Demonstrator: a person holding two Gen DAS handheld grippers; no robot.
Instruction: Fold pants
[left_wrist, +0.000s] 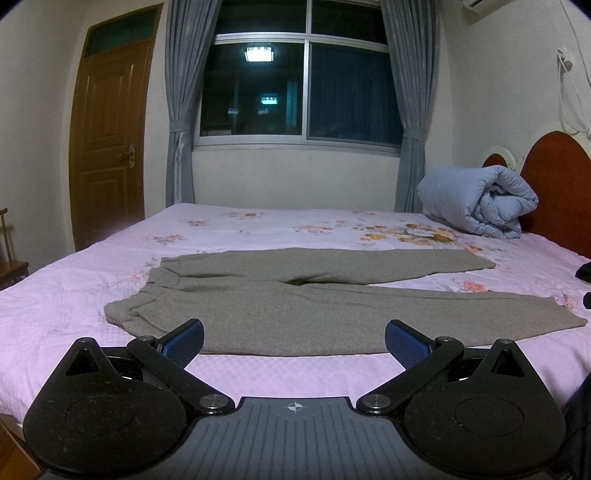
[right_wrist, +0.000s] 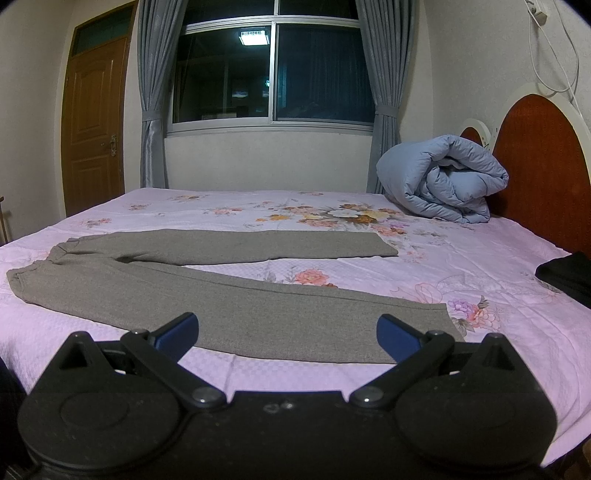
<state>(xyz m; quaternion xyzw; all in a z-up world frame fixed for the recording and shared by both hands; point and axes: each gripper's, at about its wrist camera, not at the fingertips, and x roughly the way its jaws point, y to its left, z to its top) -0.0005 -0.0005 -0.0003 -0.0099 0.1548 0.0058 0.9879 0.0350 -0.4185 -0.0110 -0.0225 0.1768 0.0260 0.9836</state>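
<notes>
Both grippers, left gripper (left_wrist: 294, 341) and right gripper (right_wrist: 287, 334), gape wide above grey pants (left_wrist: 280, 295).

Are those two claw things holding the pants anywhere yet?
No, nothing is held. The left gripper and the right gripper are both wide open, short of the grey pants, which lie flat on the bed.
</notes>
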